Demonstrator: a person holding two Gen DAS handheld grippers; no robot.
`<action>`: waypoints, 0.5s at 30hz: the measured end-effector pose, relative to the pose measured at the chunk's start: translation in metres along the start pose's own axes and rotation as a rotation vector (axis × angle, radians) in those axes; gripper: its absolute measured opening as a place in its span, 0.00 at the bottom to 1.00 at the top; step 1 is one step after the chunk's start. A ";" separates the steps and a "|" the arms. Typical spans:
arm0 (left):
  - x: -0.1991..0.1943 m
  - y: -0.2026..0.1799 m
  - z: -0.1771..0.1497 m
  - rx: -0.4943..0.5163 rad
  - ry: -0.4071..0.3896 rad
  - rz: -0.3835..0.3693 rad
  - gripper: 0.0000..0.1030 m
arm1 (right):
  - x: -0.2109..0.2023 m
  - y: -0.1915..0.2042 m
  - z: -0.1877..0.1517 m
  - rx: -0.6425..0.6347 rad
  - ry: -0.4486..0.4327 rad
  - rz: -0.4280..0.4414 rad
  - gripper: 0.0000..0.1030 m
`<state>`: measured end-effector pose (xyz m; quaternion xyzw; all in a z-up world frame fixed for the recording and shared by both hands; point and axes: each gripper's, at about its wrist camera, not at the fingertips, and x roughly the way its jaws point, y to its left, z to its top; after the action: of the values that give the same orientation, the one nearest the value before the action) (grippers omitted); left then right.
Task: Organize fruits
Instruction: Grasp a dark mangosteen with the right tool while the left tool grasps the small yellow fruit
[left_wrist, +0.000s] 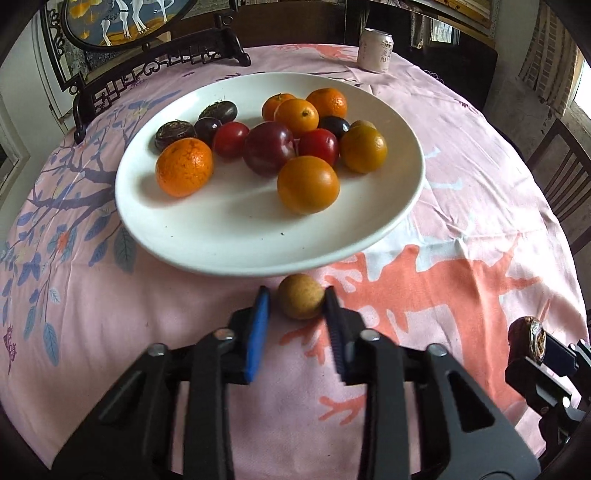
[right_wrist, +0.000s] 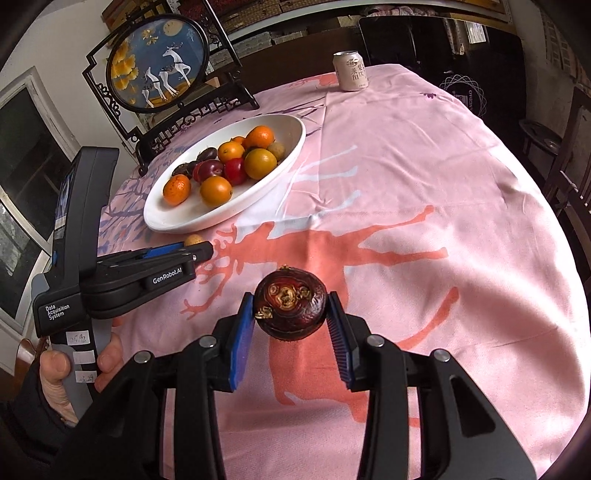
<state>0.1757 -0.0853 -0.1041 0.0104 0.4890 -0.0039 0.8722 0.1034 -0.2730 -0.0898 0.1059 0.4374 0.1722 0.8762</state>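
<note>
A small tan round fruit (left_wrist: 301, 297) lies on the pink cloth just in front of the white plate (left_wrist: 221, 254). My left gripper (left_wrist: 295, 293) is shut on it at the fingertips. In the right wrist view the same gripper (right_wrist: 199, 245) reaches in from the left, with the tan fruit (right_wrist: 194, 240) at its tip. My right gripper (right_wrist: 291, 302) is shut on a dark brown-red round fruit (right_wrist: 290, 308), held a little above the cloth. The plate (right_wrist: 184, 225) carries several oranges, red plums and dark fruits.
A drink can (right_wrist: 350, 71) stands at the far side of the table. A framed deer screen (right_wrist: 159, 64) stands behind the plate. A person's hand (right_wrist: 55, 369) grips the left tool. A wooden chair (left_wrist: 565, 166) is beyond the right table edge.
</note>
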 end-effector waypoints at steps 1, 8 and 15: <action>-0.001 0.000 -0.002 0.003 0.002 -0.005 0.25 | 0.000 0.000 0.000 0.001 0.000 0.001 0.38; -0.026 0.015 -0.024 -0.001 0.000 -0.085 0.24 | -0.002 0.019 0.003 -0.026 -0.005 -0.006 0.38; -0.063 0.056 -0.037 -0.037 -0.058 -0.148 0.24 | 0.010 0.063 0.008 -0.095 0.028 0.017 0.38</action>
<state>0.1123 -0.0290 -0.0689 -0.0423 0.4630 -0.0595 0.8833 0.1024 -0.2111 -0.0708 0.0654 0.4401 0.2014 0.8726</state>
